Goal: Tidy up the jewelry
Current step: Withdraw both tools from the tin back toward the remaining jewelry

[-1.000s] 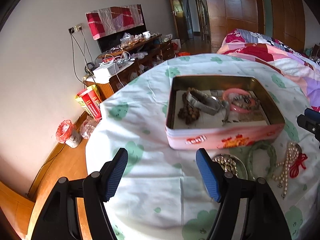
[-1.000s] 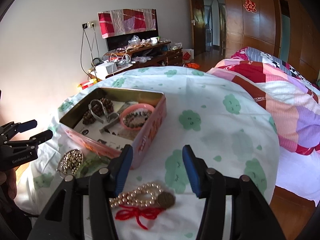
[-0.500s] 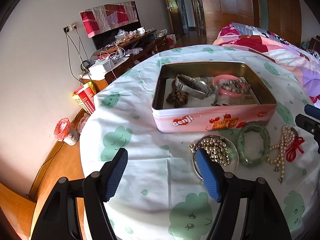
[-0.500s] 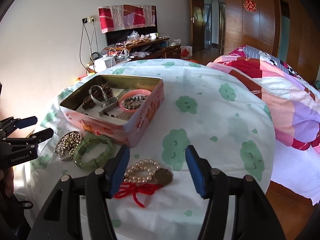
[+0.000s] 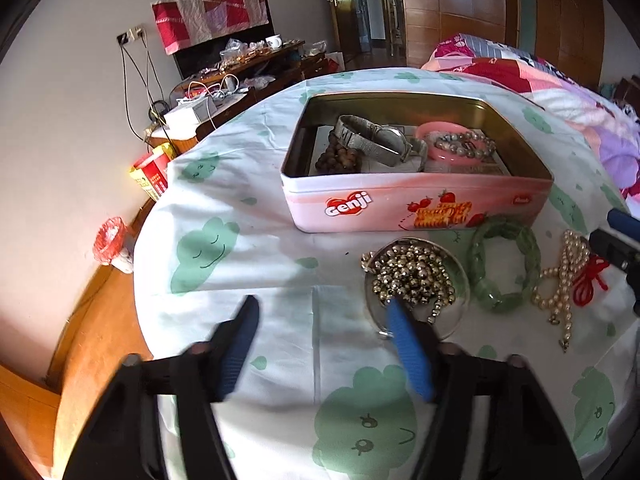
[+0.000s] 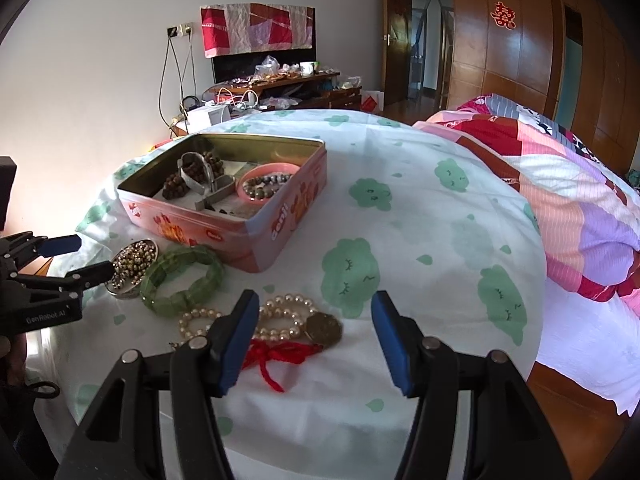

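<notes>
A pink tin [image 5: 400, 204] [image 6: 256, 236] stands open on the round table, holding a metal watch [image 5: 376, 140], brown beads [image 5: 338, 160] and a pink bangle [image 5: 456, 148]. In front of it lie a silver ring with gold beads [image 5: 416, 276] [image 6: 132, 264], a green bracelet [image 5: 504, 264] [image 6: 184, 280], and a pearl strand with red cord [image 5: 564, 276] [image 6: 280, 324]. My left gripper [image 5: 320, 320] is open, its right finger over the gold beads. My right gripper [image 6: 312, 320] is open just above the pearl strand.
The table wears a white cloth with green clouds [image 6: 420, 240]. A bed with a patchwork quilt [image 6: 560, 192] stands at the right. A cluttered TV stand [image 5: 240, 76] lines the far wall. Wooden floor [image 5: 92, 336] shows below the table's left edge.
Both grippers have pulled back and risen from the tin, bringing the loose jewelry in front of it into fuller view. The left gripper now sits over the gold beads.
</notes>
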The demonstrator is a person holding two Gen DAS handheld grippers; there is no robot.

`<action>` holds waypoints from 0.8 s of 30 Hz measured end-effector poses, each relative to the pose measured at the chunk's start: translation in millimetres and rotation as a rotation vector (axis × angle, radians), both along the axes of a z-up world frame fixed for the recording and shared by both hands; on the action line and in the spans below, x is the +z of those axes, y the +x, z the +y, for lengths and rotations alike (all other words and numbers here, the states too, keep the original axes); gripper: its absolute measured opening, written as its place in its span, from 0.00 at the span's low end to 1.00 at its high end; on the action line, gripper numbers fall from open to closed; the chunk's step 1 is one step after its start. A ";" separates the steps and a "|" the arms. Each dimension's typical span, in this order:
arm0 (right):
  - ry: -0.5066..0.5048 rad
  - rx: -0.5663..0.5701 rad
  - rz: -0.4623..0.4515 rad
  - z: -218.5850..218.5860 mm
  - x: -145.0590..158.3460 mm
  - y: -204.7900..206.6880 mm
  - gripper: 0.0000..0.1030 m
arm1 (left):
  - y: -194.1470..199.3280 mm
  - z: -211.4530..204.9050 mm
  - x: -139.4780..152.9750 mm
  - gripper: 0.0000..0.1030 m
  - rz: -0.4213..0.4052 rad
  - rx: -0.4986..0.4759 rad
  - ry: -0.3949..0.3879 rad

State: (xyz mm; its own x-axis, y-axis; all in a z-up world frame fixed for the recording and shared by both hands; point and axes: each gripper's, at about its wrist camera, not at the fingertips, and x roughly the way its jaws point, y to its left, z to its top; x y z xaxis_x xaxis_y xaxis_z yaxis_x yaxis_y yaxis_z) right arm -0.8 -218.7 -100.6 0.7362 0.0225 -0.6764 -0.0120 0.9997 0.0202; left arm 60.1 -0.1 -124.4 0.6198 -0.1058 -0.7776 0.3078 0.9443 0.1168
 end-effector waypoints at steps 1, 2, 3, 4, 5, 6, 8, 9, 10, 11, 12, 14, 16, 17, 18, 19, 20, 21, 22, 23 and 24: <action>0.000 0.000 0.002 0.4 -0.8 -0.2 0.60 | -0.1 -0.4 0.3 0.45 0.005 -0.006 -0.006; -0.001 0.000 0.003 0.5 -1.6 -0.4 0.60 | -0.6 -1.0 1.0 0.34 0.008 -0.015 -0.011; -0.002 0.000 0.004 0.8 -2.0 -0.9 0.60 | -1.9 -4.1 1.1 0.29 0.013 -0.039 -0.012; -0.002 0.000 0.002 1.0 -2.0 -0.9 0.60 | -3.6 -6.7 1.1 0.22 0.011 -0.050 -0.006; -0.002 0.000 0.001 1.1 -2.2 -1.0 0.61 | -5.5 -9.3 1.0 0.16 0.006 -0.058 0.002; -0.002 -0.001 0.000 1.1 -2.8 -1.1 0.61 | -7.0 -12.1 0.5 0.12 0.008 -0.077 0.004; -0.002 -0.002 -0.001 0.7 -3.6 -0.8 0.62 | -8.7 -14.5 0.1 0.07 0.006 -0.092 0.009; -0.002 -0.002 0.000 0.9 -3.6 -0.7 0.62 | -8.1 -13.9 -0.2 0.07 0.007 -0.093 0.004; -0.001 -0.003 0.003 0.9 -4.3 -0.3 0.62 | -7.7 -13.3 -0.3 0.07 0.011 -0.097 -0.001; -0.001 -0.002 0.005 0.9 -4.0 -0.3 0.62 | -7.4 -14.0 -0.8 0.07 0.014 -0.108 0.003; 0.000 -0.003 0.007 0.8 -4.4 0.0 0.62 | -7.0 -14.8 -1.0 0.07 0.014 -0.123 0.011; 0.000 -0.004 0.011 1.1 -5.5 0.3 0.62 | -5.0 -10.9 -1.1 0.07 0.023 -0.108 -0.021; -0.001 -0.002 0.012 1.2 -5.4 0.7 0.62 | -4.0 -10.1 -0.5 0.06 0.024 -0.108 -0.034; -0.003 0.000 0.012 1.8 -5.5 0.5 0.62 | -3.7 -9.3 -0.1 0.06 0.023 -0.104 -0.040; -0.004 0.001 0.011 2.1 -5.3 0.2 0.62 | -3.7 -8.2 0.7 0.05 0.021 -0.102 -0.042; -0.005 0.001 0.010 2.1 -5.1 0.3 0.62 | -4.0 -7.2 1.7 0.04 0.018 -0.101 -0.042; -0.004 0.000 0.008 2.0 -4.9 0.0 0.62 | -3.8 -5.3 3.3 0.00 0.013 -0.094 -0.045; -0.002 -0.002 0.007 1.1 -4.5 -0.3 0.62 | -3.6 -3.0 6.6 0.00 0.007 -0.085 -0.054; 0.000 -0.004 0.006 0.5 -4.3 -0.6 0.62 | -3.7 -0.8 11.6 0.00 -0.007 -0.078 -0.056; 0.002 -0.006 0.005 0.1 -4.2 -0.5 0.62 | -4.7 0.5 17.3 0.00 -0.023 -0.082 -0.060; 0.004 -0.009 0.004 -0.6 -3.9 -0.6 0.62 | -6.1 1.0 23.6 0.00 -0.038 -0.088 -0.061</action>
State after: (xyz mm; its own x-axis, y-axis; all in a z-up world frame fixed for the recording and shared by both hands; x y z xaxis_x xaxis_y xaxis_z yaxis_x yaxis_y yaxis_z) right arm -1.4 -219.3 -104.5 0.7337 0.0191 -0.6792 -0.0033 0.9997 0.0246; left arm 54.1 0.9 -100.8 0.6352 -0.2072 -0.7440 0.3859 0.9196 0.0734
